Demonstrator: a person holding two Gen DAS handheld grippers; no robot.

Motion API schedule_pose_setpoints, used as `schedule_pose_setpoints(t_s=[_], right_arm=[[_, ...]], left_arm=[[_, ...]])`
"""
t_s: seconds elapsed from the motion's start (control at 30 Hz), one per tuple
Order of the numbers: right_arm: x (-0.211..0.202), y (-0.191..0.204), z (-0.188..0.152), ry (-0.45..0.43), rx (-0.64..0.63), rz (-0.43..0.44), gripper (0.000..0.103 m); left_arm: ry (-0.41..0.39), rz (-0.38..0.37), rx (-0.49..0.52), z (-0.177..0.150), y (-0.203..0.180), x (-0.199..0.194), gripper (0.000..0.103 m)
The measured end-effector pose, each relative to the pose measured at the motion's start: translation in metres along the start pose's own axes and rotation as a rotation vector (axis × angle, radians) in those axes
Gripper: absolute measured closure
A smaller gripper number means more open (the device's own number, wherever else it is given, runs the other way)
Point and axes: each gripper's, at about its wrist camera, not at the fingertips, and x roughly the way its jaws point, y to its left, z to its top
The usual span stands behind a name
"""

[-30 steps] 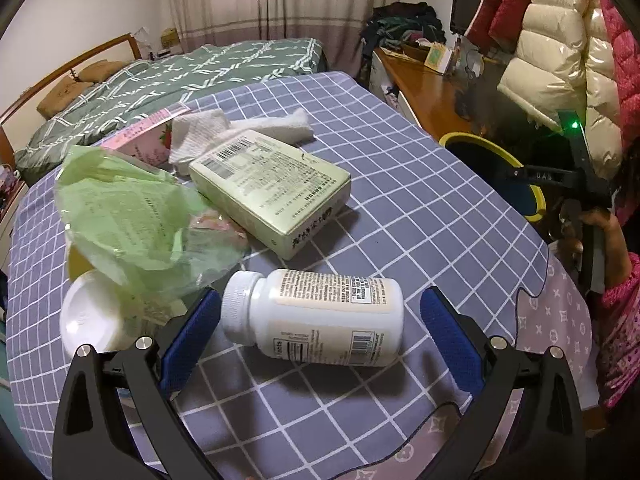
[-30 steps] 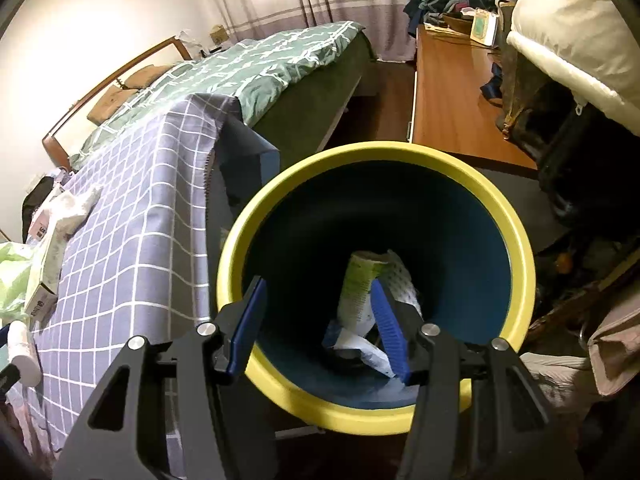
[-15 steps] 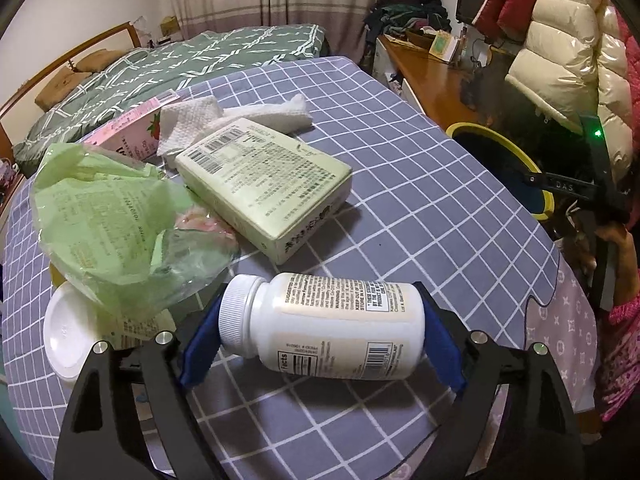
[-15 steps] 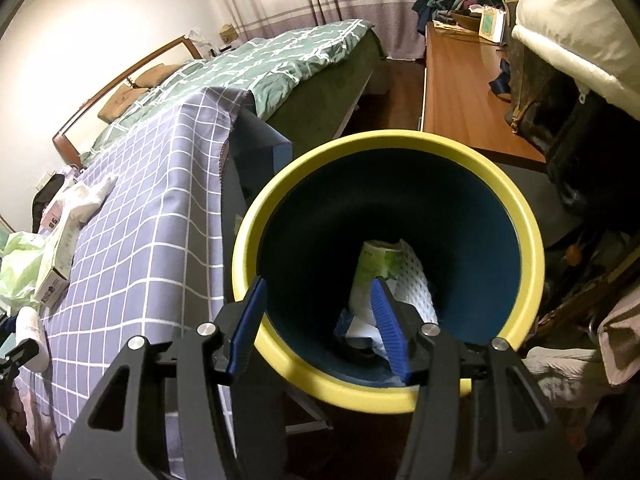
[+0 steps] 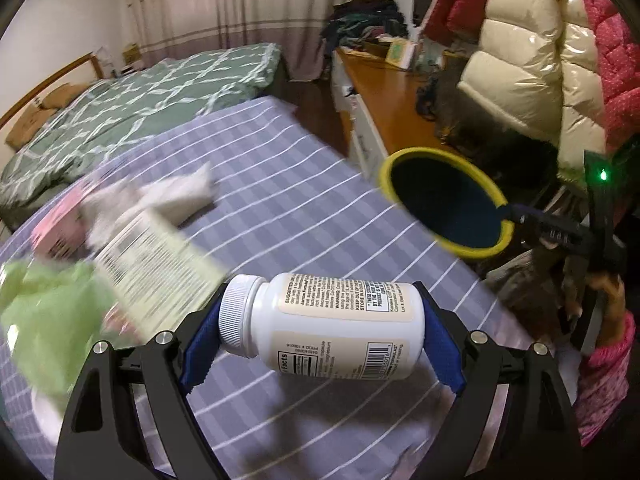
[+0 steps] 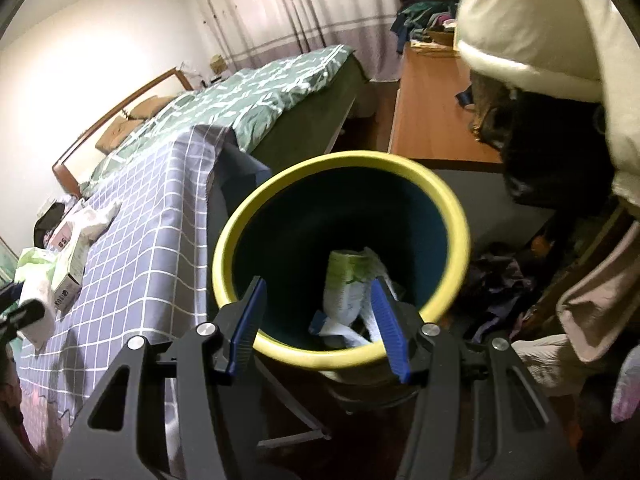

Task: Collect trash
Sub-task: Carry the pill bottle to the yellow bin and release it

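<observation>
Trash lies at the left end of the worktop (image 5: 304, 216), which wears a purple checked cloth: a crumpled green bag (image 5: 52, 316), a pink carton (image 5: 56, 228), a pale green box (image 5: 156, 264) and a wad of white tissue (image 5: 176, 196), all smeared by motion blur in the left wrist view. Beyond them stands a bed (image 5: 132, 96) with a green patterned cover.

Nearer the camera, the left tongs (image 5: 320, 332) clamp a white pill bottle (image 5: 332, 328) end to end, one blue pad on its ribbed cap and the other on its base. The bottle lies sideways between the pads and hangs clear above the cloth, its shadow on the cloth below.

Further right, past the edge of the worktop, stands a round bin (image 5: 444, 204) with a yellow rim and dark blue inside. The right tongs (image 5: 516, 214) reach toward its rim from the right, held by a hand (image 5: 610, 300) in a pink sleeve.

In the right wrist view the right tongs (image 6: 322, 328) stand half open with nothing gripped between the pads, just above the near rim of the bin (image 6: 448, 200). A pale green carton (image 6: 344, 280) and scraps of white paper lie at the bottom. A wooden desk (image 6: 432, 120) and a cream padded coat (image 6: 540, 24) sit behind and to the right.
</observation>
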Motion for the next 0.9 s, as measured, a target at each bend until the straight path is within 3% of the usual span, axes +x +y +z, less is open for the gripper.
schedule_pose_setpoints(t_s=[0.4,0.63,0.77,0.9], right_arm=[[-0.027,-0.041,-0.02,-0.029,0.046,-0.061,0.05],[-0.024,-0.058,-0.03,-0.007,0.088,-0.066,0.047],[-0.02,-0.06,-0.032,0.003,0.103,-0.056,0.046],[-0.018,-0.056,-0.033,0.011,0.091,-0.053,0.046]], left_arm=[[0.024,-0.169,0.108,0.083,-0.1,0.074,0.018],[0.062,-0.179,0.15,0.107,-0.144,0.136,0.017],[0.085,-0.164,0.114,0.113,-0.149,0.157,0.011],[0.06,-0.182,0.076,0.108,-0.139,0.144,0.011]])
